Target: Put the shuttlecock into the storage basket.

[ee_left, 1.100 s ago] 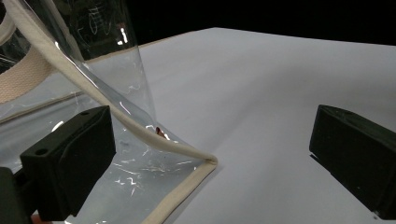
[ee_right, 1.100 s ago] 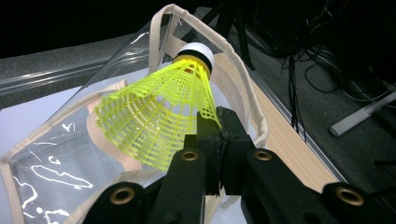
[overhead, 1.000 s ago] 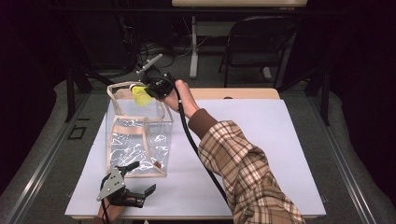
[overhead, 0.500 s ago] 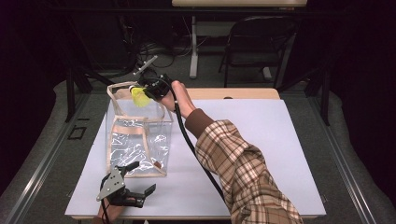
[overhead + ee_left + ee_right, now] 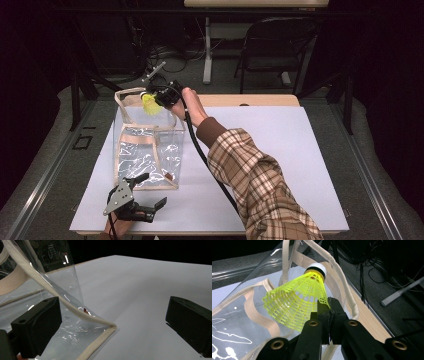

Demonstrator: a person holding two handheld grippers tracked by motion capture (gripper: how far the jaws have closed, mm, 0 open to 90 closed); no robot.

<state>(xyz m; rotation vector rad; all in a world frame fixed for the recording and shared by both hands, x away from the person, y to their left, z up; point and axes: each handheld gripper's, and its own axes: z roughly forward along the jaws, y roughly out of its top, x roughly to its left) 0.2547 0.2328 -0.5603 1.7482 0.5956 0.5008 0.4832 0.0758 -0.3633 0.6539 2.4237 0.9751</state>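
Holding the yellow shuttlecock clamped in my right gripper, upper left of frame, above the clear bag; left gripper gapes empty

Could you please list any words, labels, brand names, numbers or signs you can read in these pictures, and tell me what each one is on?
There is no readable text in any view.
Yellow shuttlecock, pinched at its skirt by the right gripper: no print visible.
Clear bag with cream trim: no label; only glare on the plastic.
Left gripper, jaws apart by the bag's corner: unmarked.
White table: blank.
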